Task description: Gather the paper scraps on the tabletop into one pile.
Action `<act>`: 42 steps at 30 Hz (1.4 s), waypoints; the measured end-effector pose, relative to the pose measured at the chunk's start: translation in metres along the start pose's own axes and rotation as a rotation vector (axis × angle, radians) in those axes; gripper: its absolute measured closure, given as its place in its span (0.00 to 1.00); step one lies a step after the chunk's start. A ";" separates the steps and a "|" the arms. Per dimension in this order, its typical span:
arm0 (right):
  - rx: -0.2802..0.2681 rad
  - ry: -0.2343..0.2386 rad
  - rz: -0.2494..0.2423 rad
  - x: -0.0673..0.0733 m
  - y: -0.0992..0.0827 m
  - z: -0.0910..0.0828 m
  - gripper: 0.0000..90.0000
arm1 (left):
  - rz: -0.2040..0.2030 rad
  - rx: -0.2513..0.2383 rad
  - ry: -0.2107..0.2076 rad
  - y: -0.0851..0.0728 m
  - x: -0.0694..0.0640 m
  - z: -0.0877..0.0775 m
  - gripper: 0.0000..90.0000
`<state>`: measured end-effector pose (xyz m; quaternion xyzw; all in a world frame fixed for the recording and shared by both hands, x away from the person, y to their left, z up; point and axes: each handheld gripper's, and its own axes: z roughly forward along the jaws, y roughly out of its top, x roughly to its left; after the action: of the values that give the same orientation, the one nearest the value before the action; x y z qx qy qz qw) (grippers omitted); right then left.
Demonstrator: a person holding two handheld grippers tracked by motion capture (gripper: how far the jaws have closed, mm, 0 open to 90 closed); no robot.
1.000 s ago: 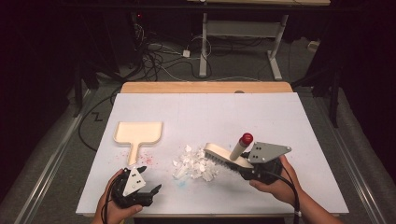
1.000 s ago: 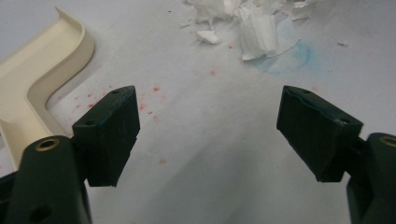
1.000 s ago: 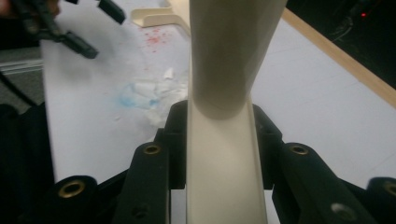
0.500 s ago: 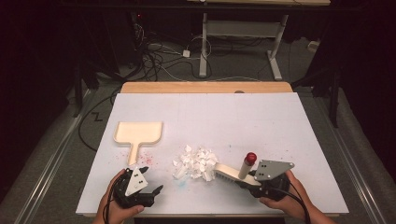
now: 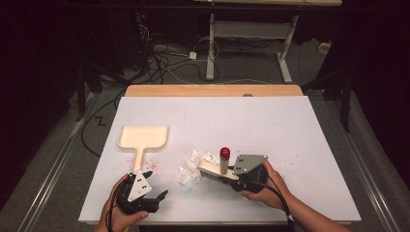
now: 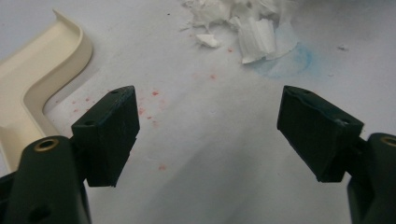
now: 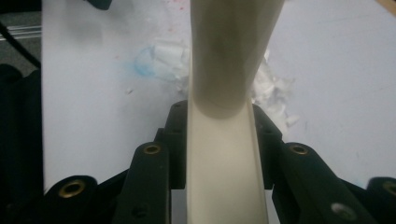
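Observation:
A cream brush (image 5: 215, 170) with an upright red-capped post (image 5: 225, 153) lies low over the white table (image 5: 290, 140). My right gripper (image 5: 238, 175) is shut on its flat cream handle (image 7: 223, 154), the jaws pressed on both sides of it. The brush head touches the right side of a pile of torn white paper scraps (image 5: 195, 164). A cream dustpan (image 5: 144, 137) lies to the left, handle toward me. My left gripper (image 5: 158, 197) rests open near the front edge, beside the dustpan's handle (image 6: 28, 93), nothing between its pads (image 6: 109, 130).
Red specks and a faint blue stain (image 6: 285, 60) mark the table around the scraps (image 6: 243, 23). A wooden strip (image 5: 212, 90) runs along the table's far edge. Cables and a desk frame (image 5: 251, 43) stand on the dark floor beyond.
My right gripper has come down with the brush, first toward the near edge, then left up against the paper scraps. The left gripper has stayed where it was.

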<state>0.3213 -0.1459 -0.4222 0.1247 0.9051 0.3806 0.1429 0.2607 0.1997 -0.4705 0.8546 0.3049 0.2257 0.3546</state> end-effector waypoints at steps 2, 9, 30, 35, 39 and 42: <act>-0.003 0.003 -0.001 -0.002 0.002 0.003 0.75 | 0.005 0.007 -0.001 0.000 0.000 0.001 0.23; -0.036 0.007 -0.016 -0.002 0.004 -0.019 0.75 | 0.000 0.009 0.009 -0.002 -0.001 -0.001 0.23; -0.091 0.195 0.036 0.040 0.045 0.043 0.75 | -0.141 -0.120 0.153 -0.016 0.030 -0.030 0.21; -0.088 0.171 0.077 0.041 0.046 0.057 0.75 | -0.119 -0.106 0.137 -0.015 0.027 -0.028 0.21; -0.061 0.116 0.113 0.025 0.040 0.054 0.75 | -0.108 -0.099 0.125 -0.013 0.023 -0.026 0.21; -0.045 0.062 0.142 0.006 0.033 0.046 0.75 | -0.102 -0.090 0.119 -0.012 0.021 -0.024 0.21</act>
<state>0.3358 -0.0914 -0.4306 0.1737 0.8892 0.4135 0.0902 0.2571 0.2323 -0.4602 0.8064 0.3579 0.2711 0.3849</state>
